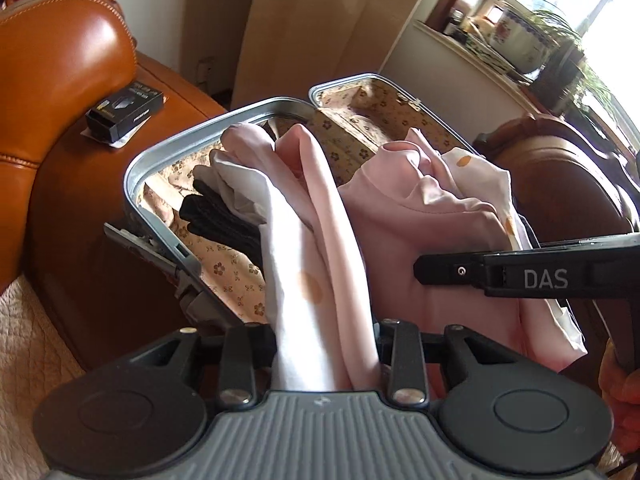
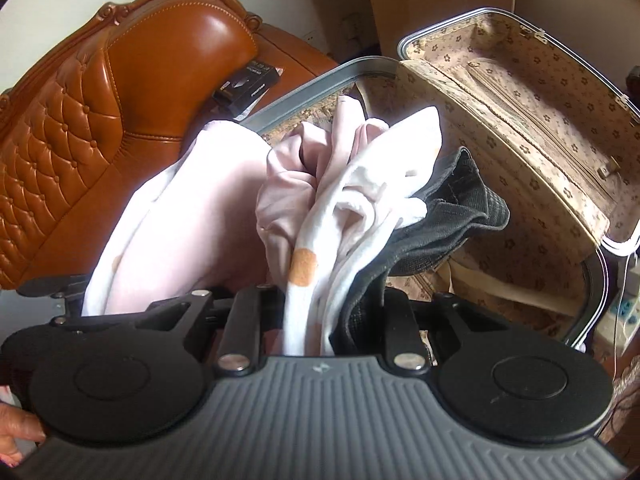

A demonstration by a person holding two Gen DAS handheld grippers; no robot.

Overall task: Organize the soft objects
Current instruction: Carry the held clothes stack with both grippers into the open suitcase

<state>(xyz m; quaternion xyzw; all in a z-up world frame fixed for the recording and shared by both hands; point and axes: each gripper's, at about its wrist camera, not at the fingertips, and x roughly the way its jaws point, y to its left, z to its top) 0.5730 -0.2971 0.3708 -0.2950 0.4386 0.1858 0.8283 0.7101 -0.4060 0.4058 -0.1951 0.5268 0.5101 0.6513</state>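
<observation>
An open suitcase point(image 1: 160, 152) with flowered lining lies ahead, its lid point(image 2: 540, 100) raised at the back. A pink and white cloth with orange dots point(image 1: 312, 240) runs from the suitcase into my left gripper point(image 1: 326, 344), which is shut on it. More of the pink cloth point(image 1: 420, 220) bulges to the right, where my right gripper point(image 1: 424, 270) reaches in from the side. In the right wrist view my right gripper point(image 2: 328, 320) is shut on the white dotted cloth point(image 2: 360, 200) and a dark grey cloth point(image 2: 448, 216). A black cloth point(image 1: 224, 220) lies in the suitcase.
A brown leather armchair point(image 1: 60, 60) stands to the left, with a black box point(image 1: 124, 110) on the brown surface beside it. A window sill with potted plants point(image 1: 552, 40) is at the back right. A power strip point(image 2: 628, 304) lies right of the suitcase.
</observation>
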